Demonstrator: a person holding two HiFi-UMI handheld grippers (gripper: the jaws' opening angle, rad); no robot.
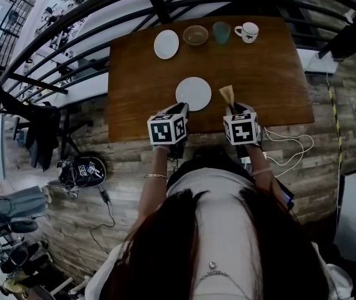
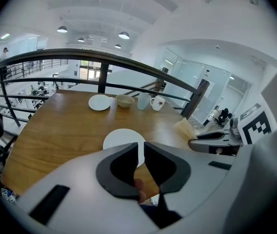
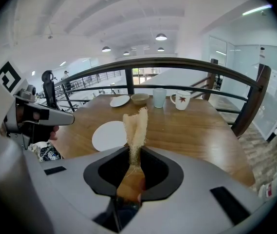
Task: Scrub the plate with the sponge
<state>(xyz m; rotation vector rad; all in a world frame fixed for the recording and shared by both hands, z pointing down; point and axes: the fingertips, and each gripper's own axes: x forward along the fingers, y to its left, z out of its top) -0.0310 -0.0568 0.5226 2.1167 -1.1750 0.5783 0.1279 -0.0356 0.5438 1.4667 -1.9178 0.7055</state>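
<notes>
Two hand-held grippers in play here, both hanging over the near edge of the brown wooden desk (image 1: 137,74). The round white ceramic plate (image 1: 194,93) lies flat on the desk, nothing on it. The left hand-held gripper (image 2: 141,147) sits just left of the plate, pointing at it. Its jaws are only a sliver apart and there's nothing between them. The right hand-held gripper (image 3: 134,152) is just right of the plate, clenched on the tan fibrous sponge (image 3: 134,126), which pokes out past the jaws, off the plate. Way beyond the plate, along the desk's far edge, there's a smaller white saucer (image 1: 166,44), a brown bowl (image 1: 195,35), a pale teal cup (image 1: 221,32) and a white mug (image 1: 248,32).
</notes>
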